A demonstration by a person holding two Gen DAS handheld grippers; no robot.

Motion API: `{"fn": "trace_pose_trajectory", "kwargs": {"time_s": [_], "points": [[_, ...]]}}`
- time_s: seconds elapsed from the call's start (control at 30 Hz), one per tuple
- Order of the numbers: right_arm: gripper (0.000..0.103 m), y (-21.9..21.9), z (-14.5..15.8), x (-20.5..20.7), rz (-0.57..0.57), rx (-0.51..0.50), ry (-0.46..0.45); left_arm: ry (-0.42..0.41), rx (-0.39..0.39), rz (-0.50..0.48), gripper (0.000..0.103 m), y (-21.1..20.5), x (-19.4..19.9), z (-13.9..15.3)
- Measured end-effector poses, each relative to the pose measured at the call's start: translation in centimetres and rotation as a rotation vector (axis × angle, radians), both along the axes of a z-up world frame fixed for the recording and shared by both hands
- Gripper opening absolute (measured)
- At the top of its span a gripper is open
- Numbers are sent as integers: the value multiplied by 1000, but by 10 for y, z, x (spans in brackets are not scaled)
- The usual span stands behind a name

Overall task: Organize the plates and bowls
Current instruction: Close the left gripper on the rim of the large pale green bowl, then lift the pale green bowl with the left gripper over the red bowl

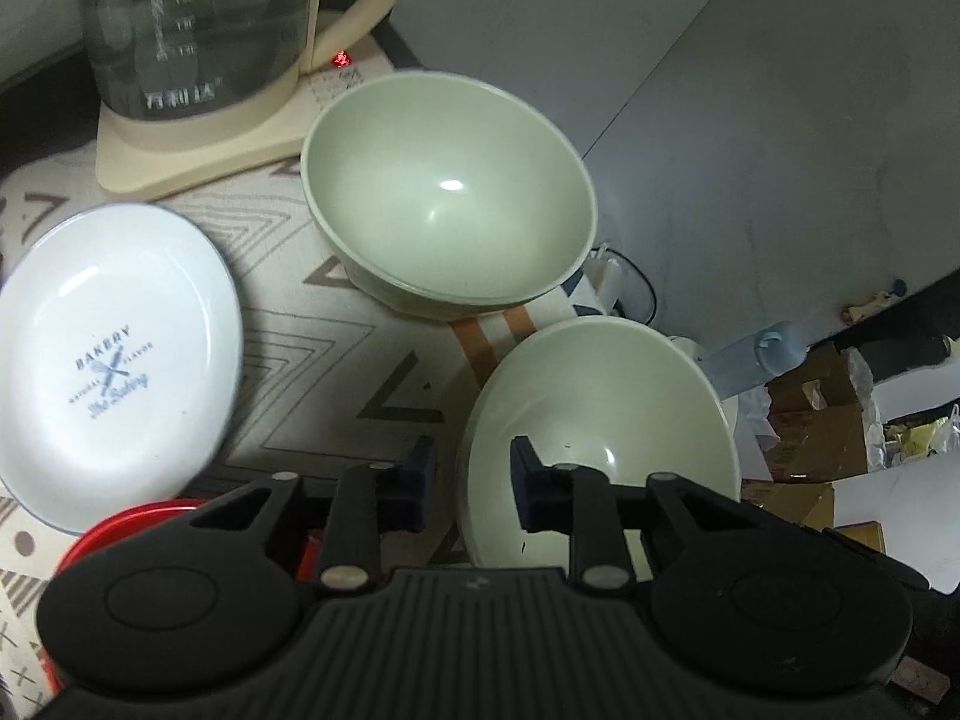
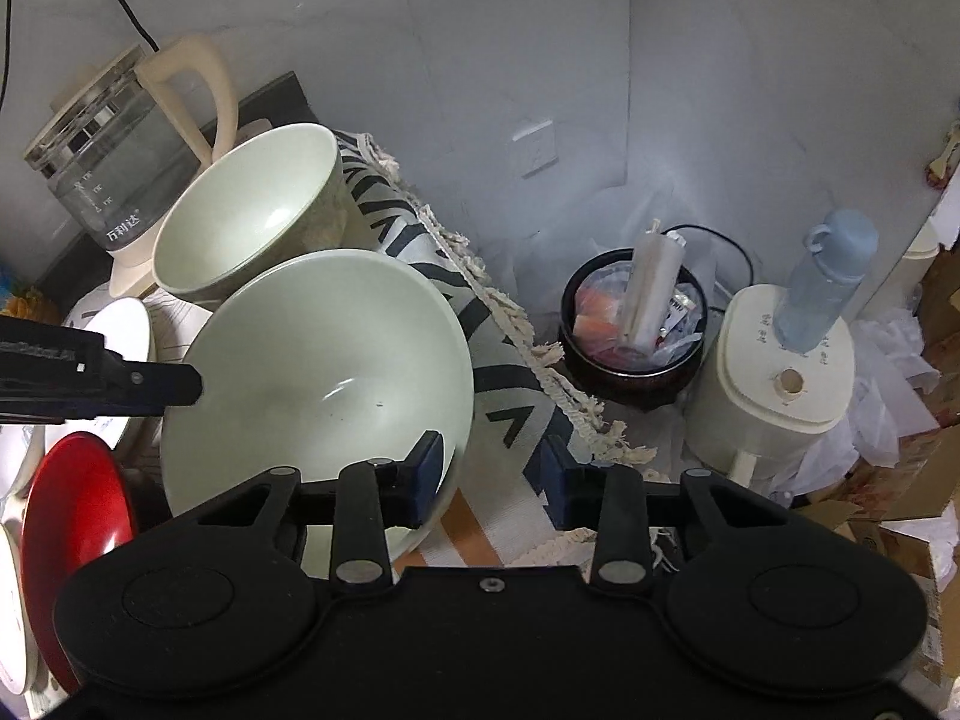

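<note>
Bowls in pale green, two of them, stand on a table (image 1: 336, 372) covered by a patterned cloth (image 1: 288, 324). The nearer bowl (image 1: 600, 420) sits right at the table's right edge, where the fringed cloth hangs down. The farther bowl (image 1: 450, 192) stands behind it along the same edge, close to it; whether the two touch cannot be told. Just beyond the farther bowl, at the back of the table, is a glass kettle (image 1: 198, 24) with a cream handle on a cream base.

The left gripper (image 1: 471, 462) points steeply down over the left rim of the nearer bowl. One finger is outside the wall and the other inside, with the rim in the gap between them. The pads stand narrowly apart and neither visibly presses the wall, so nothing is gripped.

The right gripper (image 2: 492, 462) straddles the opposite, right rim of the same bowl. Its left finger is inside the bowl and its right finger is out over the hanging cloth. Its jaws are also parted, with space showing on both sides of the rim.

A white plate (image 1: 114, 354) printed with "BAKERY" lies toward the table's left side, and a red plate (image 1: 120, 522) lies just in front of it, partly hidden by the left gripper.

On the floor beside the table's right edge are a full dark bin (image 2: 636, 330), a cream appliance (image 2: 780, 372) and a blue bottle (image 2: 828, 276).
</note>
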State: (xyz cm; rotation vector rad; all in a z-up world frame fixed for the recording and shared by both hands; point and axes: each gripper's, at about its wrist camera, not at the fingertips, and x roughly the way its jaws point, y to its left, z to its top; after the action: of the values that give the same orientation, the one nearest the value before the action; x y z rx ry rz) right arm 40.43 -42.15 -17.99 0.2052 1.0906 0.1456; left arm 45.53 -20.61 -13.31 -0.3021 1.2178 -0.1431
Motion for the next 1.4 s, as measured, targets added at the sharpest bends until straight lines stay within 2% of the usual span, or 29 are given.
{"fn": "trace_pose_trajectory", "kwargs": {"time_s": [0.07,0.4,0.6,1.0,1.4], "points": [[35,1,-2,3,8,0,5,14,4,8,23,-2,4,-5],[12,7,-10,12,29,46,13,85,3,13,7,-7,12,-27],[11,6,-7,9,-5,50,8,87,5,1,4,-7,13,-25],[11,4,34,-8,-51,77,-97,19,-53,2,4,5,-2,18],[11,21,74,-25,-27,93,-200,-83,-70,40,4,33,-27,67]]}}
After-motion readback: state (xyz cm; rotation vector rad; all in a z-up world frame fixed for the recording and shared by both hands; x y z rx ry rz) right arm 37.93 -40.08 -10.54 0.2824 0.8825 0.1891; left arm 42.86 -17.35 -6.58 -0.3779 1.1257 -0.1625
